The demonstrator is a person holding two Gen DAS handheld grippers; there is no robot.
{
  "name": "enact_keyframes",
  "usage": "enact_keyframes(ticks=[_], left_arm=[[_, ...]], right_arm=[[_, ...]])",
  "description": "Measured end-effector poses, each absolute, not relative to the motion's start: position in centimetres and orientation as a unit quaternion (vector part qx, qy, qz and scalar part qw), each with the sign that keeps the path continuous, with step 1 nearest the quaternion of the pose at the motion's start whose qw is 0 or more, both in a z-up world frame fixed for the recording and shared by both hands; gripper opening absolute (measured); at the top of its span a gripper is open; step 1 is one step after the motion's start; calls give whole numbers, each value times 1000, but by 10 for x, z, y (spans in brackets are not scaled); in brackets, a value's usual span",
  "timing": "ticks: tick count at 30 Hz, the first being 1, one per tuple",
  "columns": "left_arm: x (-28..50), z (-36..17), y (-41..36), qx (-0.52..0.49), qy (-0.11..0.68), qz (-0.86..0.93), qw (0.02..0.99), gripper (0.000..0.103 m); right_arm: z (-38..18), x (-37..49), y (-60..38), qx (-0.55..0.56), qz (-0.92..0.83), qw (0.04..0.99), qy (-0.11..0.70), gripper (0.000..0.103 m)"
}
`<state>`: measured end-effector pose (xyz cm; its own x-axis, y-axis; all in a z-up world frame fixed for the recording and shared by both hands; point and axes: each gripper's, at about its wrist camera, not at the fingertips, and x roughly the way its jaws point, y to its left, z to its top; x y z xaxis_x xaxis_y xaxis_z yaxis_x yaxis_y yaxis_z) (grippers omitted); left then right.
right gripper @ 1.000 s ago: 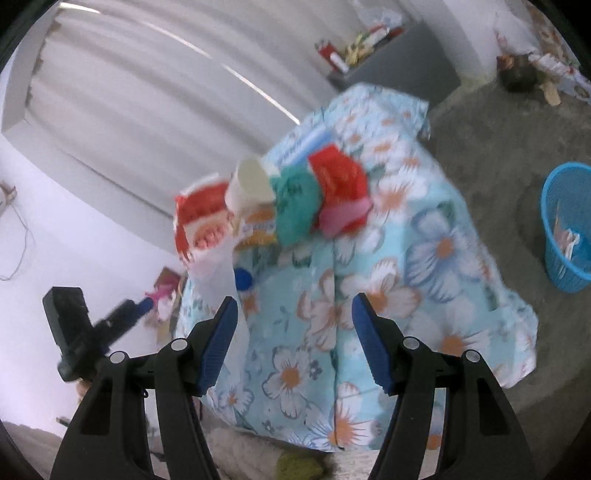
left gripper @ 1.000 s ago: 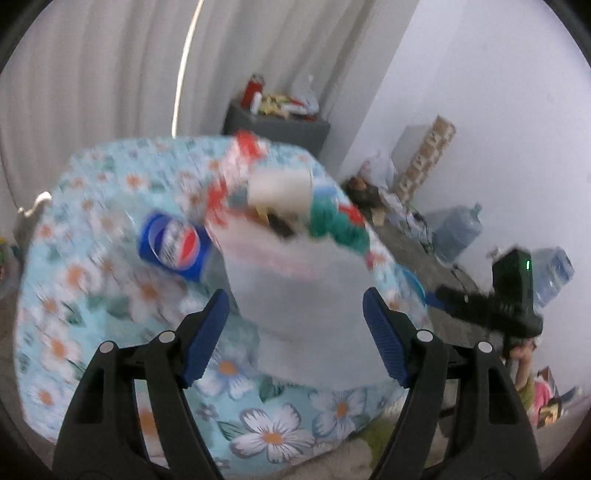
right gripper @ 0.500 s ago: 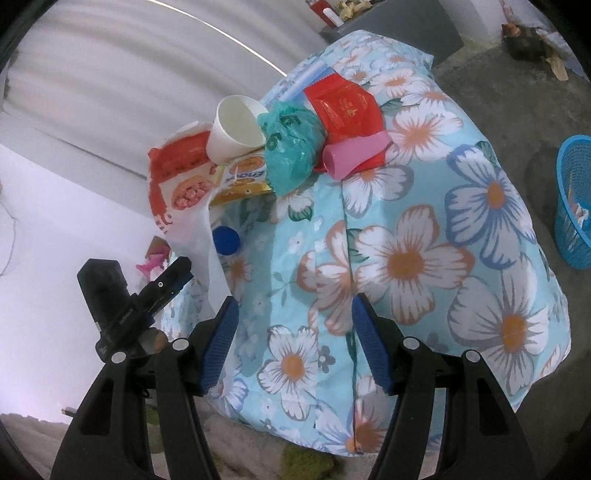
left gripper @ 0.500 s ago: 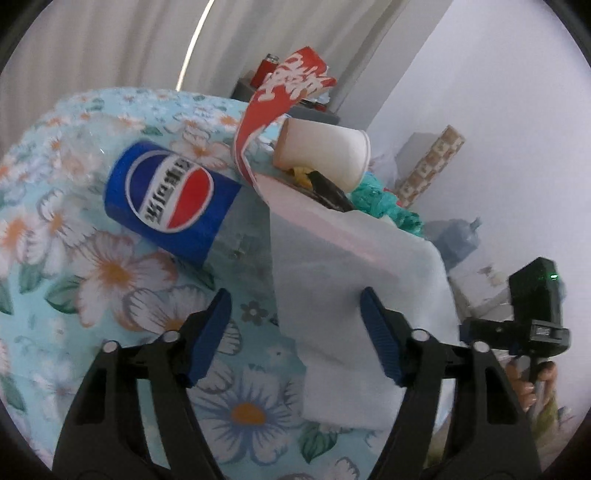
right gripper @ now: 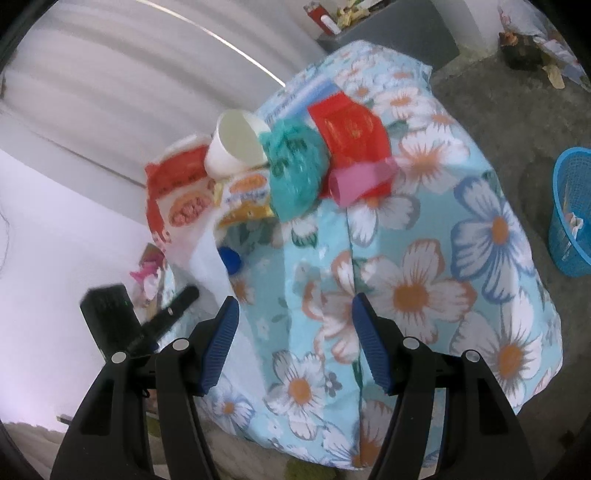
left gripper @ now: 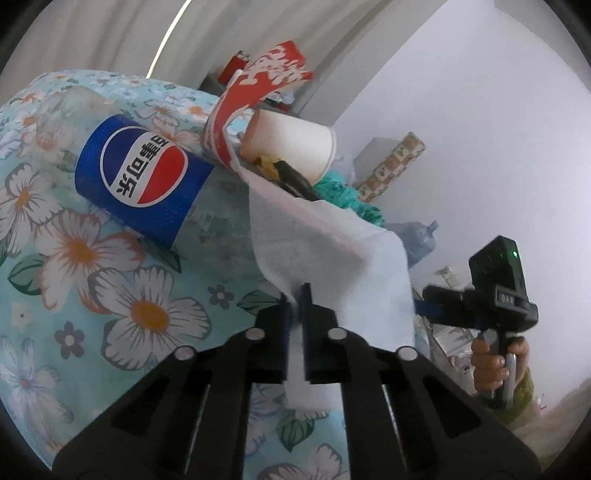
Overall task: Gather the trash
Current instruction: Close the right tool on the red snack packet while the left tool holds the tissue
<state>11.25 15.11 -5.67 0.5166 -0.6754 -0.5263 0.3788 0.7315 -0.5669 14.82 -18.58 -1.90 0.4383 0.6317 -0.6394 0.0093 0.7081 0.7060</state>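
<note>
My left gripper [left gripper: 295, 295] is shut on the lower edge of a white plastic bag [left gripper: 332, 251] that hangs off the flowered table [left gripper: 122, 295]. A Pepsi bottle [left gripper: 144, 177], a red and white wrapper [left gripper: 258, 77], a paper cup [left gripper: 291, 144] and a green bag [left gripper: 343, 192] lie behind it. My right gripper [right gripper: 291, 343] is open and empty, low in front of the table [right gripper: 424, 288]. In the right wrist view the cup [right gripper: 236, 147], green bag [right gripper: 295, 166], red packet [right gripper: 351, 129] and pink cup [right gripper: 358, 181] sit on top.
A blue basket [right gripper: 569, 214] stands on the concrete floor at the right. A grey cabinet [right gripper: 399, 29] with bottles stands behind the table by the white curtain. Water jugs [left gripper: 421, 240] and clutter sit along the far wall.
My left gripper has moved in and closed on the white bag's edge; it was open half a second ago. My right gripper has come closer to the table and stays open.
</note>
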Motion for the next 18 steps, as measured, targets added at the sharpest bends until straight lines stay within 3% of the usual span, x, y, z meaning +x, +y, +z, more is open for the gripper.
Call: enact_keyframes(ticks=[11,18], left_arm=[[88,-44,167,-220,356,-340,842,0],[77,-44,172,-222,355,-340,842,0]], right_arm=[[-2,173,-203,341,153,809,453,59],[-38,198,-241,445,100,759,465,49]])
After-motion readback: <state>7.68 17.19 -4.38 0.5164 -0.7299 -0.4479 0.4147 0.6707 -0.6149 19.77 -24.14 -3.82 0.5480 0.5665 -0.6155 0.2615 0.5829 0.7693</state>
